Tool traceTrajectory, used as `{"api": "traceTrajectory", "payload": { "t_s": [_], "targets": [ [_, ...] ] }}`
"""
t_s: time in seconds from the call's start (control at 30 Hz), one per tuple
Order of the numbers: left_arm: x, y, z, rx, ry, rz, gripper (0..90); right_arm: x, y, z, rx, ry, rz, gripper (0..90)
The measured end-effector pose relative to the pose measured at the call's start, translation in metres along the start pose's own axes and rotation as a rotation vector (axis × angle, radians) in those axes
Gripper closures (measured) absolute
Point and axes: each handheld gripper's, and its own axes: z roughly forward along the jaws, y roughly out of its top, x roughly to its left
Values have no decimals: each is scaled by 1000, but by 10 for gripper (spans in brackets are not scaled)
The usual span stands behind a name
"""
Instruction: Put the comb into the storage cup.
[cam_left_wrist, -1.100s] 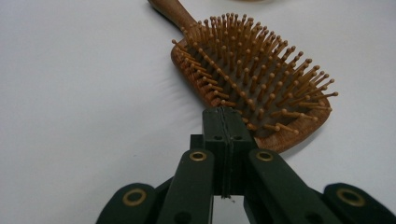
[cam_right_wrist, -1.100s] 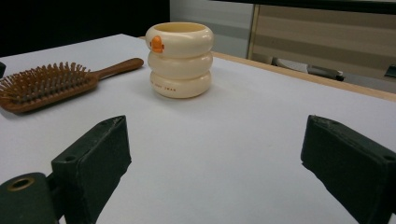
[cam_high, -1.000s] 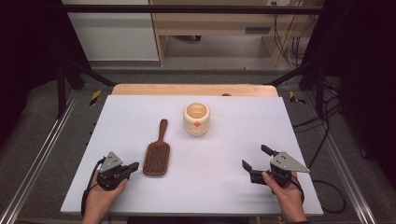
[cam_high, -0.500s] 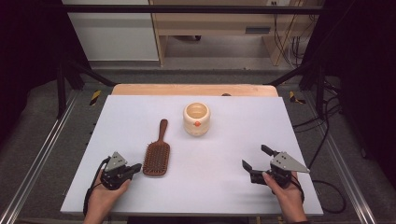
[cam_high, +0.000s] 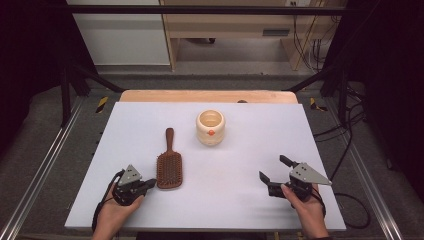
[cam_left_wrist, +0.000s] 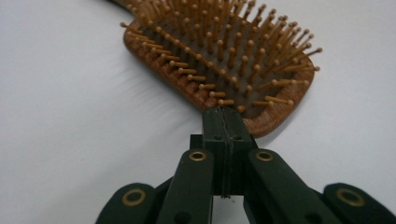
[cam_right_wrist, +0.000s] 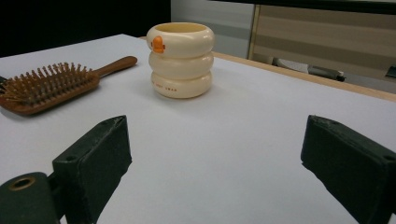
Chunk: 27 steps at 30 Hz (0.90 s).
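Pressing together with nothing between them, the jaws of the left gripper (cam_left_wrist: 223, 140) sit just at the near rim of the brown wooden paddle hairbrush with wooden pins (cam_high: 169, 165); whether they touch it I cannot tell. The right gripper (cam_high: 274, 170), at about four o'clock on the white table (cam_high: 250, 150), has its jaws wide apart and empty. The hairbrush lies pins-up at about seven o'clock from the cream ringed cup with an orange mark (cam_high: 210, 127). Its long axis runs six to twelve, handle toward twelve. It looks light, stiff and fairly smooth; the narrow handle, or the head's edges, seems the surest place to grip.
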Motion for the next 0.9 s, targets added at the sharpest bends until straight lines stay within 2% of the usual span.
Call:
{"api": "traceTrajectory", "payload": {
  "t_s": [0.5,0.9],
  "targets": [
    [-17,7,8,4,-23,62,900,0,1,0,-4,4,-2,83],
    [-37,20,26,-5,-27,120,900,-1,1,0,-6,6,4,83]
  ]
}}
